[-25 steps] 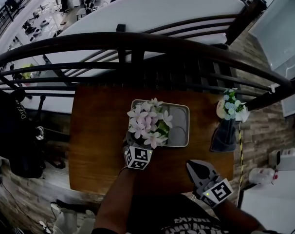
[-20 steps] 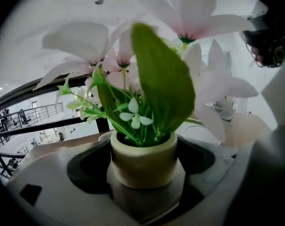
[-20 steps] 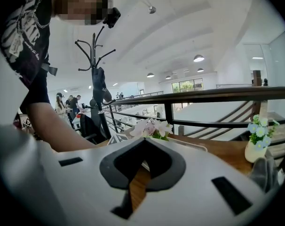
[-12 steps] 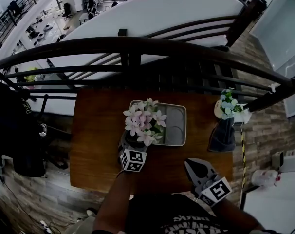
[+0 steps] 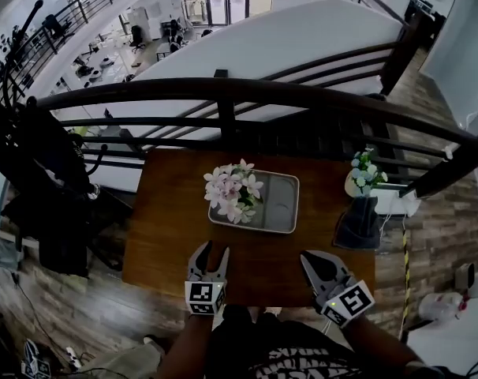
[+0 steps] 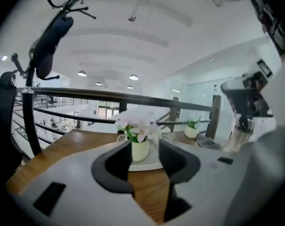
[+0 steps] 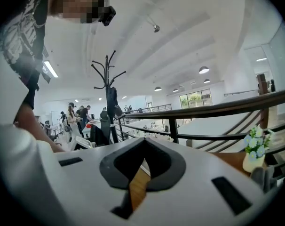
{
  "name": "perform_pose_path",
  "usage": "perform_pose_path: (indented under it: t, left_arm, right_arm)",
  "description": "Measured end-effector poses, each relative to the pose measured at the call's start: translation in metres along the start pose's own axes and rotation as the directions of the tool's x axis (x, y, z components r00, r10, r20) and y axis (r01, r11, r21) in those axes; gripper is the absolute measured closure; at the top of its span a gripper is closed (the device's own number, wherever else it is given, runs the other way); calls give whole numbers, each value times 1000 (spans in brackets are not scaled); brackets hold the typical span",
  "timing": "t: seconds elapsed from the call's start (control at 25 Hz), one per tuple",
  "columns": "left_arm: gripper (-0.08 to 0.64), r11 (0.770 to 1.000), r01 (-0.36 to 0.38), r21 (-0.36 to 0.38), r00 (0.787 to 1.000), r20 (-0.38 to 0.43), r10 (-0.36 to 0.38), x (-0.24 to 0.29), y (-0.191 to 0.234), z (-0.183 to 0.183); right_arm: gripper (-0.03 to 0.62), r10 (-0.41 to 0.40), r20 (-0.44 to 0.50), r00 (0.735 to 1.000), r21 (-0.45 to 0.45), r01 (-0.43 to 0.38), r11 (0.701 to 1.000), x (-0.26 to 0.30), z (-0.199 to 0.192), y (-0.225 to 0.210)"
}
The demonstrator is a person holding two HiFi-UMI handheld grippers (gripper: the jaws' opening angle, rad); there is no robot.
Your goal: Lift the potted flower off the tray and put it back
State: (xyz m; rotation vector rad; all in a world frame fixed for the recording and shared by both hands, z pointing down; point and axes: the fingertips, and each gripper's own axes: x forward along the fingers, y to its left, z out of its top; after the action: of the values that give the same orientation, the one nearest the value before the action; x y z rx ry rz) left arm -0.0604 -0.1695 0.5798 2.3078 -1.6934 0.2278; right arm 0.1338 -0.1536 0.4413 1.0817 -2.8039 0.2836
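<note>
Potted flower point(image 5: 234, 193): pale pink and white blooms in a small light pot, standing upright at the left end of the tray
Tray point(image 5: 280, 212): grey, rectangular, flat on the wooden table point(image 5: 166, 237); right part bare
Left gripper point(image 5: 214, 249): over the near table edge, well apart from the pot, pointing toward it; jaws partly apart and just been closing, nothing between them, only bare wood seen through the gap; touches nothing
Right gripper point(image 5: 308, 259): near the table's front right, clear of the tray; jaw tips meet, nothing held
Second pot point(image 5: 363, 174): blue and white flowers in a white pot at the table's right edge, just behind a dark object point(image 5: 357, 223) I cannot identify
Railing point(image 5: 223, 91): dark curved bars beyond the table's far side
Count: flower pots 2, tray 1, table 1, grippers 2, each with one marker cube
</note>
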Motion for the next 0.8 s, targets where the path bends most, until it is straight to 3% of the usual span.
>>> perform_pose_path:
  t: [0.04, 0.2, 0.48, 0.6, 0.8]
  left_arm:
    - [423, 1000, -4, -8, 999, 34, 5, -13, -10, 14]
    - [546, 999, 28, -30, 992, 127, -24, -62, -57, 67]
    - [554, 979, 163, -118, 965, 224, -134, -133, -116, 112]
    - [554, 969, 208, -134, 957, 234, -174, -154, -130, 109]
    - [554, 958, 270, -100, 945, 220, -244, -213, -145, 92]
  right_arm:
    - [603, 6, 2, 1000, 5, -6, 1000, -8, -1, 0]
    - [603, 11, -11, 1000, 29, -10, 1000, -40, -14, -3]
    - [603, 25, -12, 1000, 39, -25, 999, -80, -28, 25]
    - [603, 28, 1, 1000, 36, -28, 999, -91, -37, 46]
    - [603, 13, -1, 1000, 17, -13, 1000, -111, -35, 114]
